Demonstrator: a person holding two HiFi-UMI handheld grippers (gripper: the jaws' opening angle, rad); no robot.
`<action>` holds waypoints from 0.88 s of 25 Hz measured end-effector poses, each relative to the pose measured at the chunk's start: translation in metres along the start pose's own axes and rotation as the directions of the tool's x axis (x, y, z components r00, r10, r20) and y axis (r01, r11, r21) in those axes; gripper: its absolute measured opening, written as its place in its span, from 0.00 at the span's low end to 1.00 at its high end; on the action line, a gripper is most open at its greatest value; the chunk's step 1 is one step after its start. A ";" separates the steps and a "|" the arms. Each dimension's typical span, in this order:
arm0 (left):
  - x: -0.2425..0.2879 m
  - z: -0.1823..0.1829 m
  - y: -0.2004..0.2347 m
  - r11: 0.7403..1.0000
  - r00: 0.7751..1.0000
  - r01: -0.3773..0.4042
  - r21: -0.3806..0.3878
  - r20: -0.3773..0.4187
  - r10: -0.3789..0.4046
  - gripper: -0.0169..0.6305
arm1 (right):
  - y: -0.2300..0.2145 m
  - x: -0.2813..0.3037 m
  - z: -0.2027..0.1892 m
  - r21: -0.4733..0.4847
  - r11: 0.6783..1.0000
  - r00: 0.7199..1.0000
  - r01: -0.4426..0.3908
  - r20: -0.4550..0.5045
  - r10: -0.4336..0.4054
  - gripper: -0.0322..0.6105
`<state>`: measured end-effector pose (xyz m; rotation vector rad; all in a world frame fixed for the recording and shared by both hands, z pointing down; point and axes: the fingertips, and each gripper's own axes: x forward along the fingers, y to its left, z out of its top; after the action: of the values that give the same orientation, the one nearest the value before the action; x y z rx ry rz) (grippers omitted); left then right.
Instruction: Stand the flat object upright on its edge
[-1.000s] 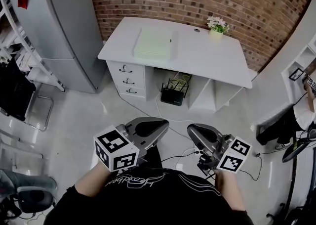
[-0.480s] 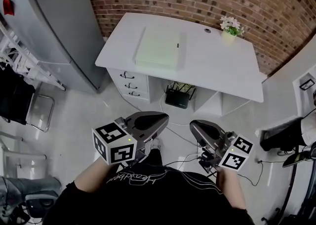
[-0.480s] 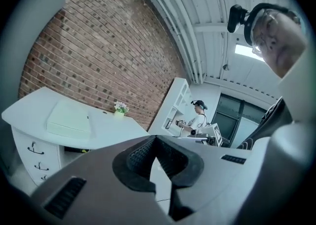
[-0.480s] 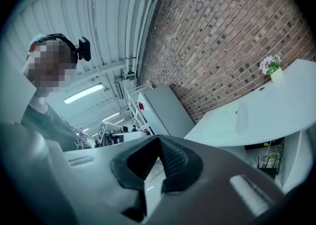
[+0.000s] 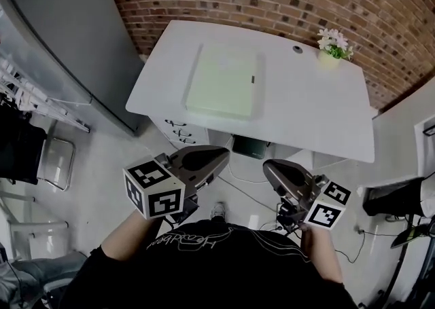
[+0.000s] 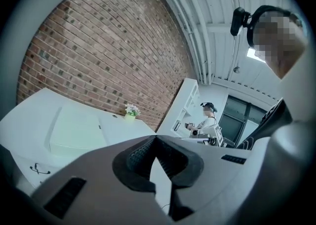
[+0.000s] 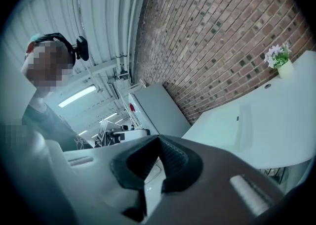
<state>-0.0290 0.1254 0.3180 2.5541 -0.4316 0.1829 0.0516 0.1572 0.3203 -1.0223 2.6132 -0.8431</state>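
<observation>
Head view looks steeply down from afar; both gripper views face the same white desk.

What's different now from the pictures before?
The person has walked closer to the white desk, carrying the left gripper and right gripper toward it. Nothing was grabbed. Both stay shut and empty; the flat green object still lies flat, and the flower pot is unmoved.
</observation>
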 end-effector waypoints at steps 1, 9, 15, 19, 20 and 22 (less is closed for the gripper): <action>0.002 0.005 0.008 1.000 1.000 -0.002 0.002 0.002 0.002 0.03 | -0.005 0.005 0.004 -0.001 1.000 1.000 -0.001 0.004 0.001 0.06; 0.000 0.021 0.043 0.998 0.999 -0.020 -0.052 0.037 0.022 0.03 | -0.027 0.021 0.017 -0.003 1.000 1.000 0.009 0.024 -0.009 0.06; 0.005 0.023 0.063 0.996 0.998 -0.044 -0.082 0.029 0.047 0.03 | -0.049 0.024 0.024 0.021 0.999 0.999 0.034 0.031 -0.035 0.06; 0.011 0.022 0.079 0.993 0.997 -0.067 -0.102 0.018 0.069 0.03 | -0.066 0.029 0.026 0.045 0.998 0.999 0.044 0.026 -0.045 0.06; 0.012 0.022 0.084 0.991 0.997 -0.073 -0.108 0.017 0.076 0.03 | -0.070 0.032 0.026 0.048 0.998 0.999 0.045 0.021 -0.046 0.06; 0.014 0.023 0.095 0.989 0.996 -0.086 -0.123 0.016 0.089 0.03 | -0.079 0.038 0.025 0.053 0.998 0.999 0.046 0.006 -0.046 0.06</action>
<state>-0.0473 0.0334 0.3479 2.4214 -0.5465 0.1563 0.0772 0.0738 0.3465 -1.0731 2.5558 -0.9118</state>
